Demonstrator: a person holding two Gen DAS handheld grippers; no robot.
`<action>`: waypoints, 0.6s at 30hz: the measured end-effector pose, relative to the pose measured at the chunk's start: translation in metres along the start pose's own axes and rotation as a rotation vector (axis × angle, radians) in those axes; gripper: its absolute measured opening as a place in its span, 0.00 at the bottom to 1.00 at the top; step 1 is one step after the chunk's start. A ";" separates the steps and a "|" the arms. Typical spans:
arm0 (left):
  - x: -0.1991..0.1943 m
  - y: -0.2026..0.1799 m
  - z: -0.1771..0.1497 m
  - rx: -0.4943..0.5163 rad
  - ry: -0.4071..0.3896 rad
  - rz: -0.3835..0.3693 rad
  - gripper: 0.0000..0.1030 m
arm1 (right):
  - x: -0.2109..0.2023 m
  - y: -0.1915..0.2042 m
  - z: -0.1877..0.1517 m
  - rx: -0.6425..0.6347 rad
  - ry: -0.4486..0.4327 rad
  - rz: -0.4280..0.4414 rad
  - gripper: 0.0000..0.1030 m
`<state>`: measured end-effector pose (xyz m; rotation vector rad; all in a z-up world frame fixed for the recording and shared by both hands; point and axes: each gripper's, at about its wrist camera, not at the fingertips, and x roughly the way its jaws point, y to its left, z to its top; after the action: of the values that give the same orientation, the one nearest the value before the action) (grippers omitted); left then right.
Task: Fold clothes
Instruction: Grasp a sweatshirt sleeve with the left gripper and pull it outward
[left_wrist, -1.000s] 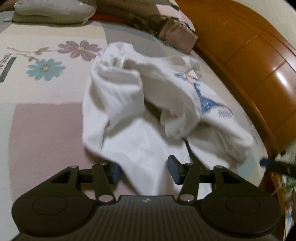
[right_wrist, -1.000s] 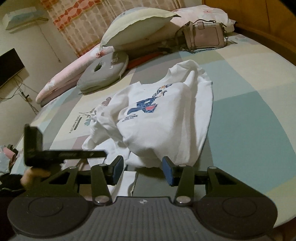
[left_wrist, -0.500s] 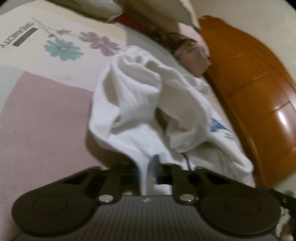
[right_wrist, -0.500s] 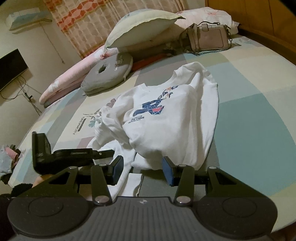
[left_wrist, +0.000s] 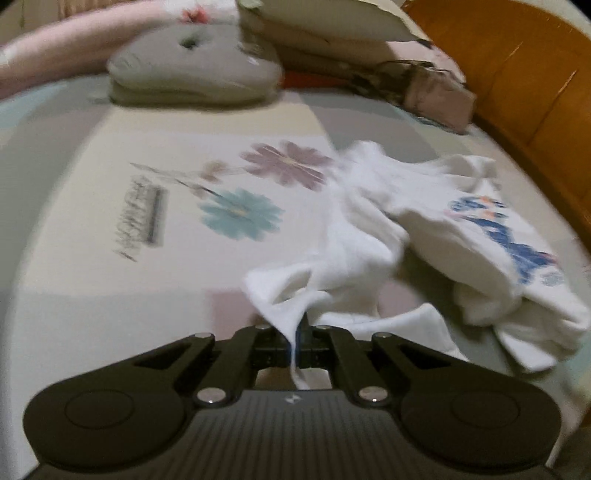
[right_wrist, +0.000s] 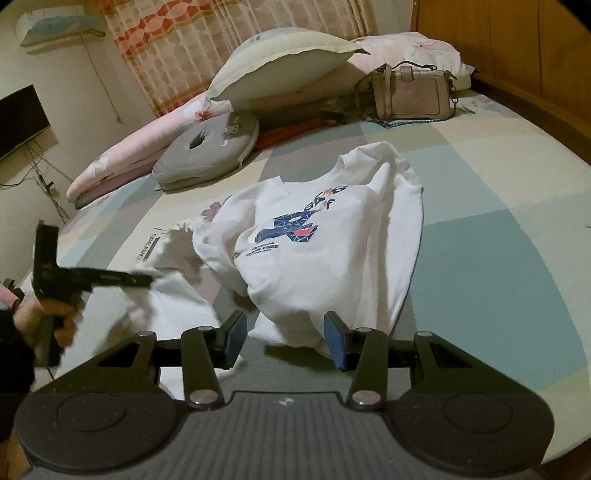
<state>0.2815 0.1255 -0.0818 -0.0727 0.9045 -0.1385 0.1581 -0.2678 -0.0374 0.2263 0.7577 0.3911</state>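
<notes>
I am counting one white sweatshirt (right_wrist: 325, 236) lying on one bed (right_wrist: 498, 192), two grippers, left gripper (left_wrist: 299, 341) and right gripper (right_wrist: 282, 334), one handbag (right_wrist: 412, 94), one grey ring cushion (right_wrist: 208, 147), two pillows, pale pillow (right_wrist: 280, 64) and pink pillow (right_wrist: 410, 48), and one screen (right_wrist: 18, 118).

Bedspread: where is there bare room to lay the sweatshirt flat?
Bare: the teal and cream squares between the sweatshirt and the wooden bed frame. Also the flower-print patch beside its sleeve. Crowded: the head end, with pillows, grey cushion and handbag.
</notes>
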 end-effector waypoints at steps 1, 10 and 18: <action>-0.001 0.006 0.006 0.020 -0.001 0.030 0.01 | 0.001 0.001 0.001 -0.001 0.001 -0.003 0.50; 0.021 0.052 0.051 0.086 0.009 0.232 0.01 | 0.011 0.006 0.005 -0.022 0.022 -0.018 0.50; 0.058 0.086 0.085 0.037 0.034 0.326 0.01 | 0.018 0.002 0.009 -0.017 0.042 -0.064 0.50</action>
<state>0.3919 0.2024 -0.0848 0.1114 0.9355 0.1474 0.1760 -0.2584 -0.0418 0.1774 0.8001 0.3421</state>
